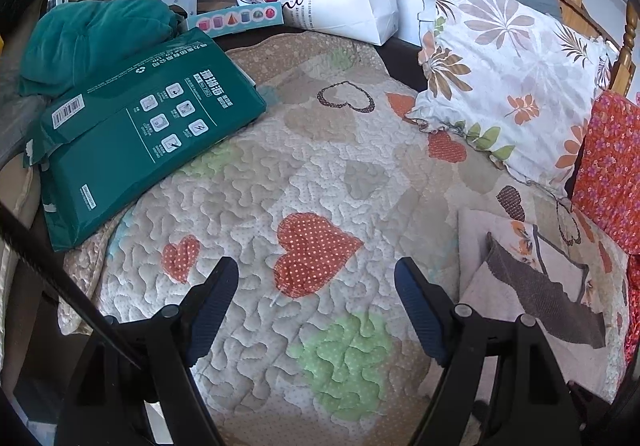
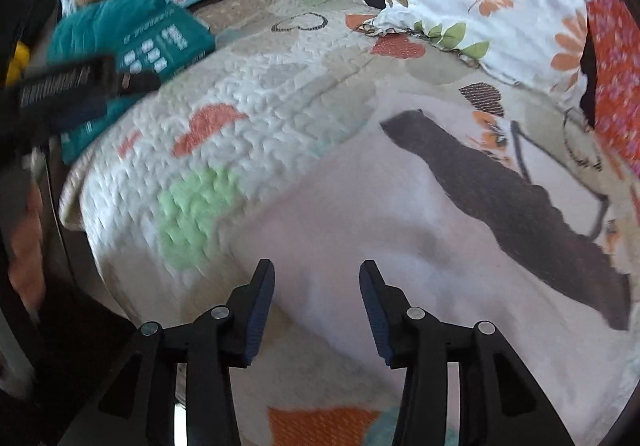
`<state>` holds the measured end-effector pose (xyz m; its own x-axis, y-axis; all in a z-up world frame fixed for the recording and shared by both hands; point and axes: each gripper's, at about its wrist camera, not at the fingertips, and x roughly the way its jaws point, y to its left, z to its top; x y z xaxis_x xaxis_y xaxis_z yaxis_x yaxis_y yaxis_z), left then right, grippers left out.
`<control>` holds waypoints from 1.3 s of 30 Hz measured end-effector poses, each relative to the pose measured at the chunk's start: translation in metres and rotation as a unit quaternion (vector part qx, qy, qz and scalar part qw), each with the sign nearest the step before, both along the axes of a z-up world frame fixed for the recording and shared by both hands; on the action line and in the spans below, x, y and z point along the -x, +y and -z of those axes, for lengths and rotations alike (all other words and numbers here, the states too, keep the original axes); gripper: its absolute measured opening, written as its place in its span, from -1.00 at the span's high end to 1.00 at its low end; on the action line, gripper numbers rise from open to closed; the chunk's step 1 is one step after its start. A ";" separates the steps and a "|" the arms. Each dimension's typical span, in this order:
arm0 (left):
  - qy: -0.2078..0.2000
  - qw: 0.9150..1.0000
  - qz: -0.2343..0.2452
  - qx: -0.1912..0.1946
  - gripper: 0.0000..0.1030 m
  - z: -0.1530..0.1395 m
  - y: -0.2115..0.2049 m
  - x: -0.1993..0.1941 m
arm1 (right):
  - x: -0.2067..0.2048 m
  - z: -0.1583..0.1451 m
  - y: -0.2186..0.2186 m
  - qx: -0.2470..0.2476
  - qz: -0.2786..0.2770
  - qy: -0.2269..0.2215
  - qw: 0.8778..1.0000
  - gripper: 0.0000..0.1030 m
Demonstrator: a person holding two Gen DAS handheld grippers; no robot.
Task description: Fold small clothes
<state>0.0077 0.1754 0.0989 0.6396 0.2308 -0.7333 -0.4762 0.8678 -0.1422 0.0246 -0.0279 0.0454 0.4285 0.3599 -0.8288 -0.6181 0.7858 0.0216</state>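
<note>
Both grippers' fingers, left [image 1: 316,282] and right [image 2: 317,286], gape empty; we'd pinch the limp, light garment [image 2: 360,226] at its edge.

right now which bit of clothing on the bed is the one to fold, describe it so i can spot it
Start at the quilt with stitched hearts, then go to its right side, below the floral pillow. There lies the pale pink garment, flat on the quilt. Only it has a dark brown band across it; the red flowered cloth beside it is busy-patterned.
</note>
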 end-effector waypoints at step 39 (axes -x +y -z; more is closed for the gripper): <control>0.015 1.000 0.000 0.018 -0.54 0.011 0.007 -0.004 | 0.005 0.041 0.021 0.083 0.031 -0.109 0.990 -0.69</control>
<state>0.0114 0.1820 0.0882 0.6172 0.2040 -0.7599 -0.4807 0.8624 -0.1588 0.0199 -0.0069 0.0046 0.6212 0.1932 -0.7595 -0.5438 0.8041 -0.2402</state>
